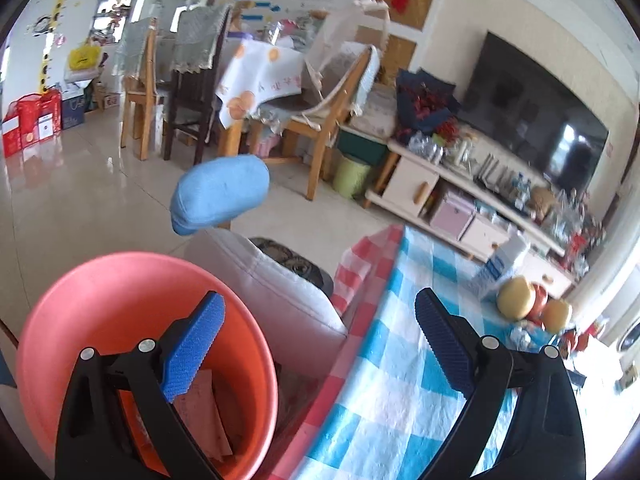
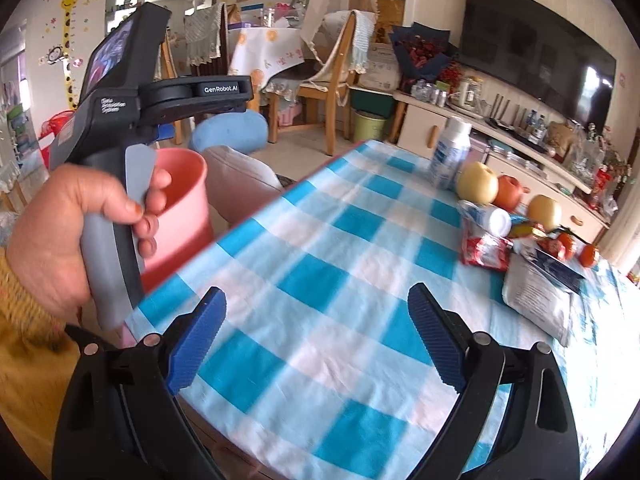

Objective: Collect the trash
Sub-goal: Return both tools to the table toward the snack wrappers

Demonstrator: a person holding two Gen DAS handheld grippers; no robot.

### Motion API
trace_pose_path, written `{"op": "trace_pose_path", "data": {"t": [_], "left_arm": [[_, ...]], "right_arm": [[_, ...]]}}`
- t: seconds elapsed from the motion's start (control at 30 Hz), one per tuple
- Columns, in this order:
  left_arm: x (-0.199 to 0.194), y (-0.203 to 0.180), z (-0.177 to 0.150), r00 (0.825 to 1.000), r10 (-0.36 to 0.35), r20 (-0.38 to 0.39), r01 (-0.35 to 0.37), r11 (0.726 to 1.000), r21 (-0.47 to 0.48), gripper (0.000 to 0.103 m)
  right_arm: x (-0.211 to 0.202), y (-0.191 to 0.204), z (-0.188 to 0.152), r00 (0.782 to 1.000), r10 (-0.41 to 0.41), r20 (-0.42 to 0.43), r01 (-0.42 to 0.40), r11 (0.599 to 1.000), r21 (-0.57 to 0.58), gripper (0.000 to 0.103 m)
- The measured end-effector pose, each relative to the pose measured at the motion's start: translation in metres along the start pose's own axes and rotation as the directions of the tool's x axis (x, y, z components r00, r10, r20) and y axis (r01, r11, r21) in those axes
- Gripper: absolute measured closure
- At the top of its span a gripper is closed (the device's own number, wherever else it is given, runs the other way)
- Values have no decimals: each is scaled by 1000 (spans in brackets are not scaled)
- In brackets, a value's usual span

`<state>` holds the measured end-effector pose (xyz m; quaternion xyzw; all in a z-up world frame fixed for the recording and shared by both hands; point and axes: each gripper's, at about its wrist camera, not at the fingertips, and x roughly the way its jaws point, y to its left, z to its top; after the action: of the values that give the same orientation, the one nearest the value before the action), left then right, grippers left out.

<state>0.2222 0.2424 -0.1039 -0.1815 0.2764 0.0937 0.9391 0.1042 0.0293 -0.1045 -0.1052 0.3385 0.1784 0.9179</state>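
Left wrist view: looked forward and downward along its own fingers point(image 1: 192, 348), close above the pink bin point(image 1: 100, 300) under the near finger, the checked tablecloth point(image 1: 400, 360) beneath the other. Right wrist view: looked forward and down between its fingers point(image 2: 196, 344) across the tablecloth point(image 2: 320, 260), close over it. Shared: bin point(image 2: 180, 200), tablecloth, fruit point(image 1: 516, 296) point(image 2: 478, 182), television point(image 1: 532, 112) point(image 2: 532, 44) beyond the fingertips.

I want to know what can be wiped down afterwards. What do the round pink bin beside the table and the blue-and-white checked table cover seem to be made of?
The round pink bin looks like moulded plastic with a smooth, matte-to-satin finish: thin even wall, uniform colour, soft glare. The blue-and-white checked table cover looks like woven cloth: it creases and drapes over the edge without gloss, though a coated fabric cannot be ruled out.
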Motion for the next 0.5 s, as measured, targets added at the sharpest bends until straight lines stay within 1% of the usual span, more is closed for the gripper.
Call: {"op": "trace_pose_path", "data": {"t": [0.07, 0.13, 0.23, 0.3, 0.47, 0.5], "left_arm": [[4, -5, -4, 999, -35, -23, 35, 999, -4, 8], [6, -11, -6, 998, -46, -34, 46, 999, -2, 8], [9, -22, -9, 996, -70, -54, 70, 997, 13, 8], [11, -31, -11, 993, -95, -67, 97, 995, 24, 8], [16, -54, -21, 982, -147, -120, 155, 986, 59, 8], [17, -59, -22, 980, -148, -131, 158, 985, 67, 8]], "right_arm": [[-4, -6, -6, 1000, -16, 0, 16, 1000, 1, 10], [-7, -14, -12, 1000, -23, -3, 23, 1000, 3, 10], [-10, -31, -19, 1000, -24, 1, 23, 999, 37, 10], [-11, -46, -24, 1000, -18, 2, 18, 997, 70, 10], [-18, -90, -39, 999, -49, 18, 46, 990, 136, 10], [-18, -99, -41, 998, -55, 18, 52, 987, 151, 10]]}}
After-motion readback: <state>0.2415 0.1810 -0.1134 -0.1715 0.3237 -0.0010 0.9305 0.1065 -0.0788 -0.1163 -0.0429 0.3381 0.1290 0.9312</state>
